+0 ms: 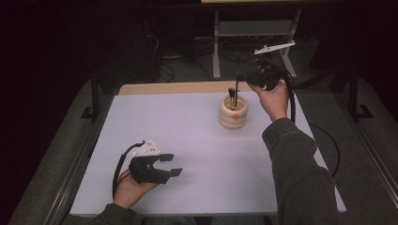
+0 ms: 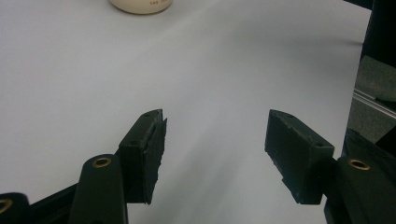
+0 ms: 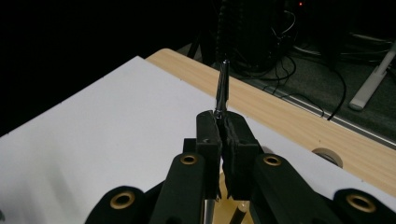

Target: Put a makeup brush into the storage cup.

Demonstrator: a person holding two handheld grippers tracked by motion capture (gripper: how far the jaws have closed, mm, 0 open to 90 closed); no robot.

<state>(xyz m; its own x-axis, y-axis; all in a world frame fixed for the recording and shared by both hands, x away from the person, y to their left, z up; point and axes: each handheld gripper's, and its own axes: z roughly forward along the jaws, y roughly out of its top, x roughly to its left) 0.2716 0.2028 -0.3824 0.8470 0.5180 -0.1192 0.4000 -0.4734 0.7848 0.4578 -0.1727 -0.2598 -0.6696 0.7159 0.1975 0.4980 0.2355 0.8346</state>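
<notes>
High view: we see the left gripper (image 1: 172,165) low over the white table surface (image 1: 187,140) at its near left, jaws spread apart and grasping nothing. The right gripper (image 1: 244,79) is raised above the cream ribbed holder (image 1: 233,112), which stands on the far right part of the table. Its jaws are clamped on a thin dark pen (image 1: 236,89) that hangs upright, its lower end inside the holder's mouth. A second dark tool (image 1: 231,95) stands in the holder.

Left gripper view: we see the left gripper (image 2: 215,140) with a wide gap between its jaws and bare white surface (image 2: 210,70) beyond. The holder's base (image 2: 140,5) sits at the top edge.

Right gripper view: we see the right gripper (image 3: 222,135) clenched on the pen (image 3: 221,88), whose metallic shaft projects beyond the jaws. The table's wooden edge (image 3: 280,112) runs behind it.
</notes>
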